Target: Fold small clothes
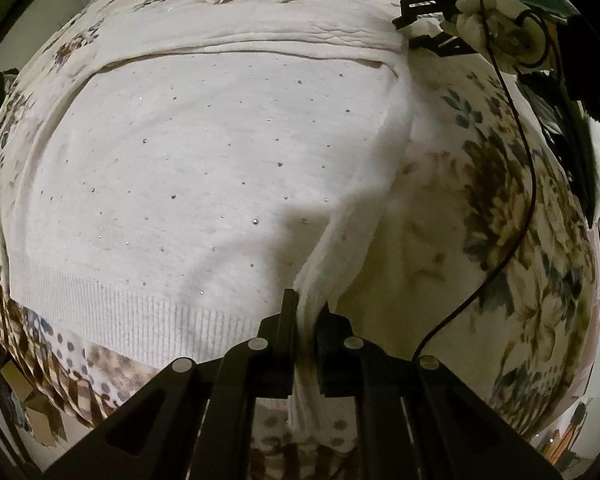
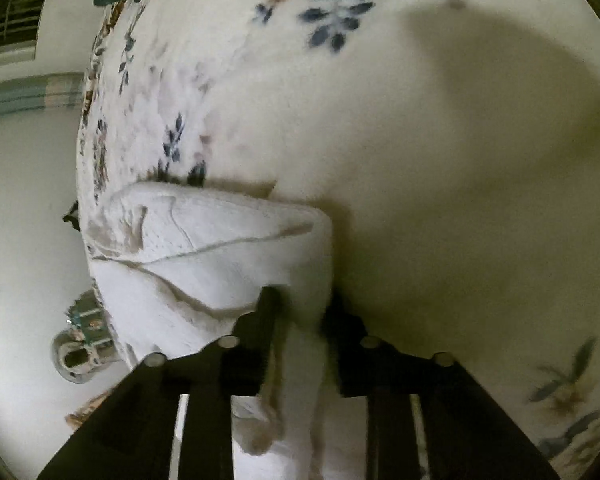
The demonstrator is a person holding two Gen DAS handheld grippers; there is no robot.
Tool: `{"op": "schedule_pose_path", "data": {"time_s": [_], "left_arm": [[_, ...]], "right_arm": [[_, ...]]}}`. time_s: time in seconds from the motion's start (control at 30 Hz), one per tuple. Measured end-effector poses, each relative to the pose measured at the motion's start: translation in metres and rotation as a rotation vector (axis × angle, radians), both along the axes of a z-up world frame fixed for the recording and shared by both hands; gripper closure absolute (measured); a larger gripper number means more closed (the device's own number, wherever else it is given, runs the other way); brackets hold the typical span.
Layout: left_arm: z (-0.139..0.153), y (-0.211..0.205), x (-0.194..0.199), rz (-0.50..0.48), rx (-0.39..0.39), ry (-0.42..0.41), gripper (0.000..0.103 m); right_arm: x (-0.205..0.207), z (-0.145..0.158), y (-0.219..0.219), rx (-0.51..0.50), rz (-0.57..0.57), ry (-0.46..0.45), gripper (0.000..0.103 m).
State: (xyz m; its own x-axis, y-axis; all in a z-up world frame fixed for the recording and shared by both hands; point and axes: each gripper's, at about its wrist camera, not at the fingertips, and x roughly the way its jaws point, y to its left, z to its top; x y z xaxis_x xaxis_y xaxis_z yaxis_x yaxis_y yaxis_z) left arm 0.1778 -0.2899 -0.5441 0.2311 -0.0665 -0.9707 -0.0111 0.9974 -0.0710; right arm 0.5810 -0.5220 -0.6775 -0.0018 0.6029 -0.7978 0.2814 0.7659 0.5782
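White knit sweater with small rhinestones [image 1: 204,168] spread flat across centre of left view on floral cream bedspread [image 1: 500,184]; right edge pinched between black fingers of left gripper [image 1: 309,312] at lower centre; in right view, bunched corner clamped by right gripper [image 2: 300,304], lower centre.

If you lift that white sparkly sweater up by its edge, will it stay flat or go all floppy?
Probably floppy: the white sweater already bunches into soft folds where the left claw pinches its edge. It likely feels light, being thin knit. It probably won't slip, since the right claw also grips it.
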Motion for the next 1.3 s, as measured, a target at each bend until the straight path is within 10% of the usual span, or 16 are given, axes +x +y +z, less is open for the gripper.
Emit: {"op": "schedule_pose_path", "data": {"time_s": [0.2, 0.33, 0.6, 0.93, 1.3], "left_arm": [[0.001, 0.007, 0.0, 0.014, -0.023, 0.007, 0.098], [0.009, 0.016, 0.001, 0.029, -0.057, -0.01, 0.098], [0.051, 0.09, 0.003, 0.094, -0.182, -0.063, 0.098], [0.094, 0.274, -0.008, 0.278, -0.263, -0.128, 0.099], [0.004, 0.395, -0.027, 0.469, -0.339, -0.028, 0.099]], "right_arm": [[-0.001, -0.004, -0.003, 0.015, -0.03, 0.013, 0.073], [-0.004, 0.014, 0.002, -0.051, -0.006, -0.043, 0.094], [0.0, 0.111, 0.052, -0.168, 0.055, -0.132, 0.095], [0.04, 0.225, 0.283, -0.341, 0.254, -0.197, 0.095], [0.072, 0.131, 0.56, -0.572, 0.466, -0.157, 0.095]]}}
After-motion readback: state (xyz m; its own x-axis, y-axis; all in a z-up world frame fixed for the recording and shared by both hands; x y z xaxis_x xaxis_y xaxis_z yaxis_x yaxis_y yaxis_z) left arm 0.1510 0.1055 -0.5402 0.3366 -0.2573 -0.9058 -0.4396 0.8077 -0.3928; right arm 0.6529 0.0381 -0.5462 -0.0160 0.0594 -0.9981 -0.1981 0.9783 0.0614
